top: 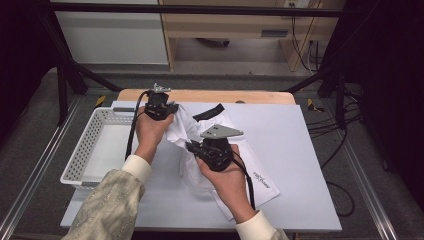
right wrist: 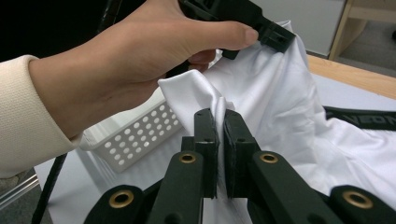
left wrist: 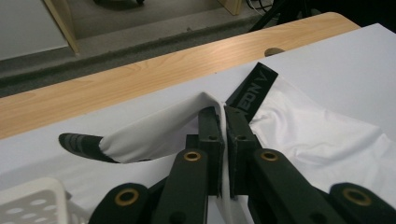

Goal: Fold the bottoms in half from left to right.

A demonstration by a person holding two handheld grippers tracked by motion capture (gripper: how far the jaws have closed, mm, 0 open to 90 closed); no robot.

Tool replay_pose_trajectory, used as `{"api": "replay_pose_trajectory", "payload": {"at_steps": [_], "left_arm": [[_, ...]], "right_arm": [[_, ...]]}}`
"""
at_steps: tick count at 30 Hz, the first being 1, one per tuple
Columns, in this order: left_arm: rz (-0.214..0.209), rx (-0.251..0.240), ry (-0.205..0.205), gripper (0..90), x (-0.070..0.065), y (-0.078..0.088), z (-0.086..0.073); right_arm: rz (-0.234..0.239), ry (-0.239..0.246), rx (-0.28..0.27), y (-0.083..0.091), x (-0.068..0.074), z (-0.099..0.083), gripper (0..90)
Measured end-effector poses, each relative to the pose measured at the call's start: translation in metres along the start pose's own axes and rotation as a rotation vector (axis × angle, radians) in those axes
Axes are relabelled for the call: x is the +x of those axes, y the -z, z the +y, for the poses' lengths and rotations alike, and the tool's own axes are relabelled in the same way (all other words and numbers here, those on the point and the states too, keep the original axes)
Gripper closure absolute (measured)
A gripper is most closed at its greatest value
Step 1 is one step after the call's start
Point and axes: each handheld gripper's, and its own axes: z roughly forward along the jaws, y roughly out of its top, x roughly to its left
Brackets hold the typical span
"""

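White garment (top: 200,135) between both grippers' jaws

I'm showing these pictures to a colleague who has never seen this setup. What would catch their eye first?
Most striking is the white garment with a black waistband, lifted off the middle of the white table sheet by both tools. The left gripper and the right gripper are each shut on a fold of it. A white perforated basket sits at the table's left edge.
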Motion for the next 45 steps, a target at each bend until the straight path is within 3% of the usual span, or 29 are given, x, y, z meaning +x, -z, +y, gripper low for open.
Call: {"api": "replay_pose_trajectory", "payload": {"at_steps": [8,17,29,45], "left_arm": [[-0.031,0.006,-0.012,86.8,-0.016,-0.006,0.002],[-0.047,0.036,-0.030,86.8,-0.029,-0.019,-0.002],[-0.042,0.023,-0.040,87.0,-0.038,-0.025,-0.003],[-0.069,0.023,-0.041,87.0,-0.051,-0.031,-0.001]], "right_arm": [[-0.036,0.001,0.027,0.025,-0.016,0.001,86.2],[-0.066,-0.047,0.064,0.035,-0.038,-0.021,86.2],[-0.111,-0.047,0.049,0.048,-0.046,-0.051,86.1],[-0.164,-0.116,0.004,0.081,-0.062,-0.077,86.0]]}}
